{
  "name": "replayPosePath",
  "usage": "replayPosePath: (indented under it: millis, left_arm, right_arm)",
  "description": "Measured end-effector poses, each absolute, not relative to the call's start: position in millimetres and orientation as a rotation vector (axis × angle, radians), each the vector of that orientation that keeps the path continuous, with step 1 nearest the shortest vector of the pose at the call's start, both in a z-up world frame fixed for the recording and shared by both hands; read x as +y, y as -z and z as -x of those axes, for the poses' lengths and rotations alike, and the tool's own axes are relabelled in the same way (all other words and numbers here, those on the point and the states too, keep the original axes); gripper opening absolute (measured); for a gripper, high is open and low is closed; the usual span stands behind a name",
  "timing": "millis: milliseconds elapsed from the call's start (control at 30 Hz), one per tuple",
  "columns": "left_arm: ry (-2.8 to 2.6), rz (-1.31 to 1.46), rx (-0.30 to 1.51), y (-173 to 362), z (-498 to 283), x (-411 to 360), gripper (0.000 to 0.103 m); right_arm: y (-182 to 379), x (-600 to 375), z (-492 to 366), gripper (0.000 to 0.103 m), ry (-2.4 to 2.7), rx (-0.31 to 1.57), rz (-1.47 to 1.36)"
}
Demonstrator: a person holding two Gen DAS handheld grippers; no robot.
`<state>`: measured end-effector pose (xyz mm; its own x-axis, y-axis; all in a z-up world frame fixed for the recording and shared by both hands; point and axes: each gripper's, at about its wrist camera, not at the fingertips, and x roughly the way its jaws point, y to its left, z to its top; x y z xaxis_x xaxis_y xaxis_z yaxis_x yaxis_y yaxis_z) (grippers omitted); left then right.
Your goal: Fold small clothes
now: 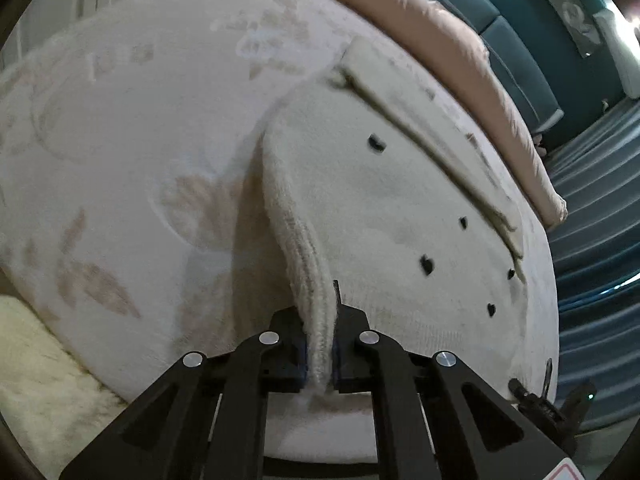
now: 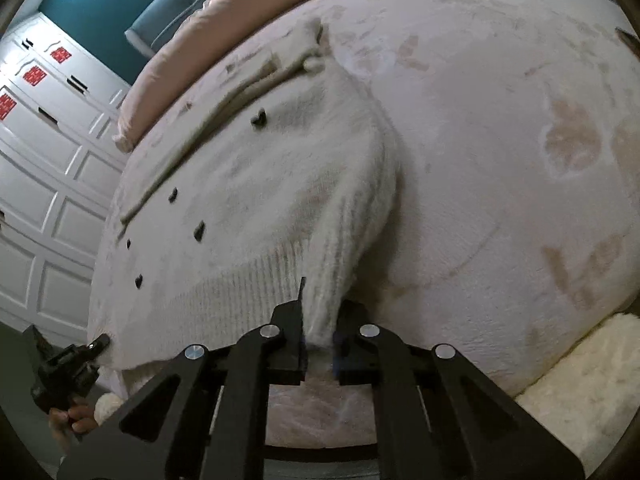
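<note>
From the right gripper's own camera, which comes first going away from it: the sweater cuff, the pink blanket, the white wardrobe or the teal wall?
1. Sweater cuff: pinched in the right gripper, dead centre.
2. Pink blanket: past the sweater, upper left on the bed.
3. White wardrobe and teal wall: both beyond the bed, at left and upper left; too close to call.

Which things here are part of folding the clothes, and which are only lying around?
Part of the job:
- cream cardigan with dark buttons
- left gripper, shut on its ribbed hem
- right gripper, shut on its ribbed hem

Only lying around:
- patterned bedcover
- pink blanket
- fluffy rug
- white wardrobe
</note>
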<state>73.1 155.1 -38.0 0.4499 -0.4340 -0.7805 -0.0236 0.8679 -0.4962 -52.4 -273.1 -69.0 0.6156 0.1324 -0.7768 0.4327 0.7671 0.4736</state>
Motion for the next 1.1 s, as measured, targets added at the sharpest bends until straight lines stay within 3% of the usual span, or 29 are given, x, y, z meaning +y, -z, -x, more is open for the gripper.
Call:
replayPosePath:
  millis: [200, 400, 567, 700, 933, 1100]
  left_arm:
    - [0.33, 0.431, 1.044, -13, -39, 174, 0.004]
    - [0.371, 0.273, 1.169, -26, 40, 193, 0.004]
    - [0.344, 0.266, 1.369, -12, 129, 217, 0.004]
    - [0.291, 0.353, 1.397, -14, 149, 225, 0.004]
    - [0.446, 0.319, 1.017, -86, 8, 177, 0.004]
    - [0.39, 0.287, 0.894, -75, -132, 121, 0.005]
  right_arm:
    - [14, -268, 90, 0.005, 0.149, 0.869, -0.603]
    - [10, -243, 163, 0.005, 0.091, 1.098, -0.415]
    - [12, -222, 247, 0.005, 0.028, 1.317, -0.43]
    - [-3, -219, 269, 0.005, 0.012, 1.328, -0.479]
    - [-69, -284, 149, 0.005, 0.043, 0.928, -0.459]
    - [-53, -318, 31, 0.007, 0.14, 0.81, -0.475]
